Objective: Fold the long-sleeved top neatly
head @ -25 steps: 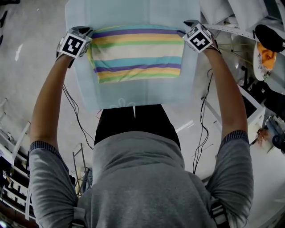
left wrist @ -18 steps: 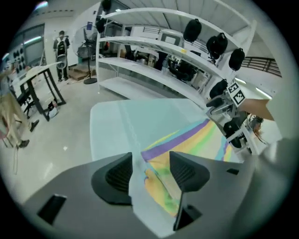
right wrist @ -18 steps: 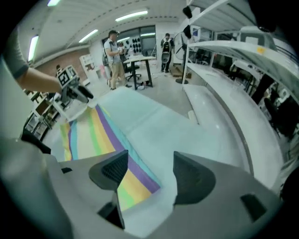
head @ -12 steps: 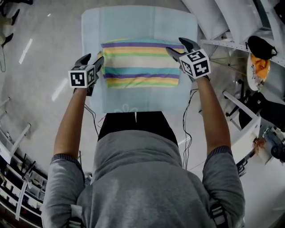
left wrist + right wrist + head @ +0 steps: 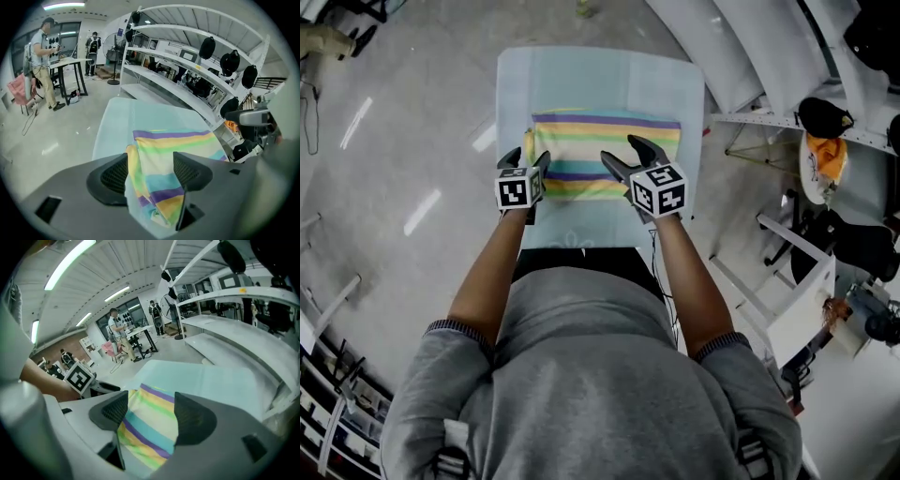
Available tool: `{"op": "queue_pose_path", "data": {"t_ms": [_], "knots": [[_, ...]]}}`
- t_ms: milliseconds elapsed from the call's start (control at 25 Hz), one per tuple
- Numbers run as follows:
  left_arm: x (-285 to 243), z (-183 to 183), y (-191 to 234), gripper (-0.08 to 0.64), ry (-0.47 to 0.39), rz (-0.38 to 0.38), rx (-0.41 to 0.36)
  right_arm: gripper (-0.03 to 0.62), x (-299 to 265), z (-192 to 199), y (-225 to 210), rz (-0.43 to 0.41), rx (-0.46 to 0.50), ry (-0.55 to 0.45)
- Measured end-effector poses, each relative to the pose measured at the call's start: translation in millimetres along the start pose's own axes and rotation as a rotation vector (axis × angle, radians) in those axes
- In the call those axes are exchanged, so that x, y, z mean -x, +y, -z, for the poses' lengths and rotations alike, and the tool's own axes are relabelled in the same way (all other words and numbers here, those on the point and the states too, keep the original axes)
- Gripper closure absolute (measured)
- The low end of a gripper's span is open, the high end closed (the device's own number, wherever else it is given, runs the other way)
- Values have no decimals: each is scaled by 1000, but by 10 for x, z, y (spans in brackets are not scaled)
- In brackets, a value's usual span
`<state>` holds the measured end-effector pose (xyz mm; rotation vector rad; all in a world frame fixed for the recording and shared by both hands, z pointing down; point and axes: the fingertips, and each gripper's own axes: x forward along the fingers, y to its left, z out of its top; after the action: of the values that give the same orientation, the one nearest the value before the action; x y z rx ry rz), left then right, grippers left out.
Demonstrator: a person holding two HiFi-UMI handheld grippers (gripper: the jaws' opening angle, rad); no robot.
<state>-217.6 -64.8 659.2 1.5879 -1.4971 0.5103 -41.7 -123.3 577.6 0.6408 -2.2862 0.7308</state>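
Jaws of both grippers stand released, having just been opening. Fabric shows between each pair, with no pad pressing on it. Left gripper [image 5: 528, 156] hovers at the left edge of the folded striped top [image 5: 609, 141]; right gripper [image 5: 619, 150] hovers over its near right part. The top lies on the pale-blue covered table [image 5: 600, 70].

text: none legible | labels: none | brands: none | numbers: none | signs: none

Left tongs [image 5: 528, 155] and right tongs [image 5: 617, 147] just sprang open, gripping nothing, above the folded striped top [image 5: 609, 136] on the pale surface [image 5: 600, 75].
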Motion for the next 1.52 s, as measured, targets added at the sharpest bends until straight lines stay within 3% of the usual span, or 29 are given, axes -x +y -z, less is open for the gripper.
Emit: {"op": "queue_pose_path", "data": {"t_ms": [200, 360, 560, 640, 800, 840, 880, 1080, 1240, 1520], "knots": [[-262, 283, 145, 235, 57, -61, 1, 268, -88, 156, 396, -7, -51, 7], [-538, 517, 312, 235, 108, -102, -5, 268, -64, 272, 505, 35, 26, 48], [-600, 525, 263, 239, 86, -121, -24, 268, 9, 457, 463, 81, 56, 88], [-613, 534, 225, 296, 85, -126, -29, 270, 38, 500, 433, 88, 33, 91], [-628, 561, 212, 327, 86, -165, -33, 273, 116, 557, 376, 95, 4, 90], [-631, 563, 197, 363, 83, -154, -31, 275, 134, 561, 364, 95, 3, 89], [-638, 564, 173, 473, 81, -137, -29, 276, 148, 560, 352, 94, 1, 84], [-596, 575, 223, 511, 95, -113, 3, 283, 206, 588, 272, 42, 16, 67], [-340, 537, 357, 514, 103, -182, -28, 293, 337, 684, 104, -11, 45, 68], [168, 437, 243, 515, 96, -245, 42, 296, 708, 687, -144, -96, 88, 38]]}}
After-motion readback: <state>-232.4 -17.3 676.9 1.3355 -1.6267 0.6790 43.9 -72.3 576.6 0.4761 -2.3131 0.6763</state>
